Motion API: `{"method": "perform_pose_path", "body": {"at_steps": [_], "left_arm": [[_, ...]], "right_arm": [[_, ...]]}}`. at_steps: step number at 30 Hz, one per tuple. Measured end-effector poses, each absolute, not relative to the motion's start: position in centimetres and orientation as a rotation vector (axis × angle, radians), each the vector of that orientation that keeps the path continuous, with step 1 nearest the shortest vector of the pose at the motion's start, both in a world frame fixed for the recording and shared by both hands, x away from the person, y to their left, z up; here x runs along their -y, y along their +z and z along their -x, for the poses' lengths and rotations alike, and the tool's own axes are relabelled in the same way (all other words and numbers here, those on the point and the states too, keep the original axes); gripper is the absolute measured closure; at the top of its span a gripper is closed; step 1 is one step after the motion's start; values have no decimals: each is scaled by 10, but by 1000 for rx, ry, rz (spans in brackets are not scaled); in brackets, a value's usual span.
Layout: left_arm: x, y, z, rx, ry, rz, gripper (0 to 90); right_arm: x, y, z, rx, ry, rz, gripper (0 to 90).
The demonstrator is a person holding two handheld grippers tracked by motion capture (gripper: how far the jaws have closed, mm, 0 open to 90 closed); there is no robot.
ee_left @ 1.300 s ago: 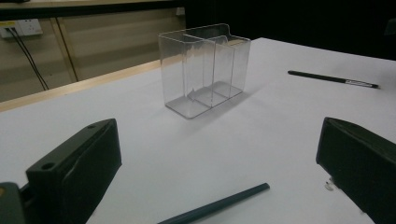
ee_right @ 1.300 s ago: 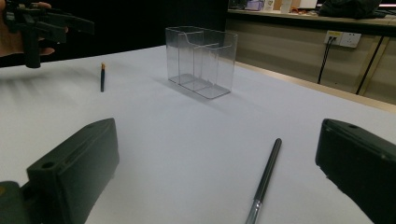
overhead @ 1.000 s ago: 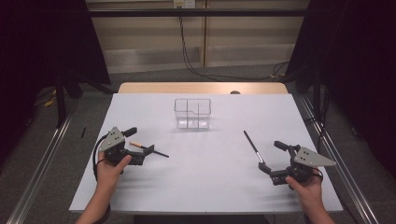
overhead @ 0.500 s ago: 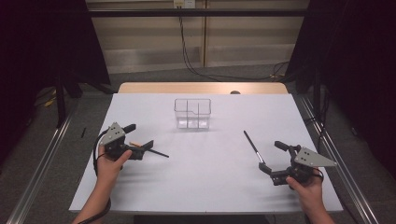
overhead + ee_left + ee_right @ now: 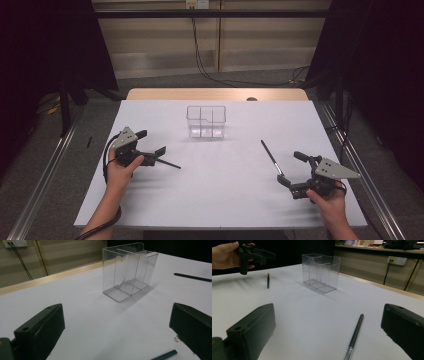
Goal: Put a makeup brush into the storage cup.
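Note:
A clear plastic organiser with three compartments stands empty at the table's far middle. My left gripper is open and held just above the table at the left. A dark blue pencil with an orange end lies beside its near jaw. My right gripper is open at the right, and a black pen lies between its jaws. In the left gripper view the organiser is ahead of the open gripper, with the pencil's tip at the bottom. The right gripper view has the pen between the open jaws.
The white table has a wooden strip along its far edge. Metal rails run along both sides. Dark curtains and cables stand behind. In the right gripper view the left hand's gripper hovers over the pencil.
My left gripper has shifted slightly toward the far side and turned, leaving the pencil lying on the table. The right gripper and the pen have not moved.

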State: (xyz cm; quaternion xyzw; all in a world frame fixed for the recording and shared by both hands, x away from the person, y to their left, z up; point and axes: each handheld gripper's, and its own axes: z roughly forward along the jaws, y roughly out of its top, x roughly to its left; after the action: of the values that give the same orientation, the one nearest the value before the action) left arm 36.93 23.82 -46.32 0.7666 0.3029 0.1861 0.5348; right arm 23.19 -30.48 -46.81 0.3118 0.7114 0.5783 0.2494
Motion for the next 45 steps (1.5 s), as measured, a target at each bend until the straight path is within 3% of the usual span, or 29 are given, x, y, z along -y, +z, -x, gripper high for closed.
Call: {"method": "perform_pose_path", "body": {"at_steps": [45], "left_arm": [[-227,-445,-415,-727,181,-2621,0]], "right_arm": [[305,-468,-233,-1943,1583,-845,0]]}}
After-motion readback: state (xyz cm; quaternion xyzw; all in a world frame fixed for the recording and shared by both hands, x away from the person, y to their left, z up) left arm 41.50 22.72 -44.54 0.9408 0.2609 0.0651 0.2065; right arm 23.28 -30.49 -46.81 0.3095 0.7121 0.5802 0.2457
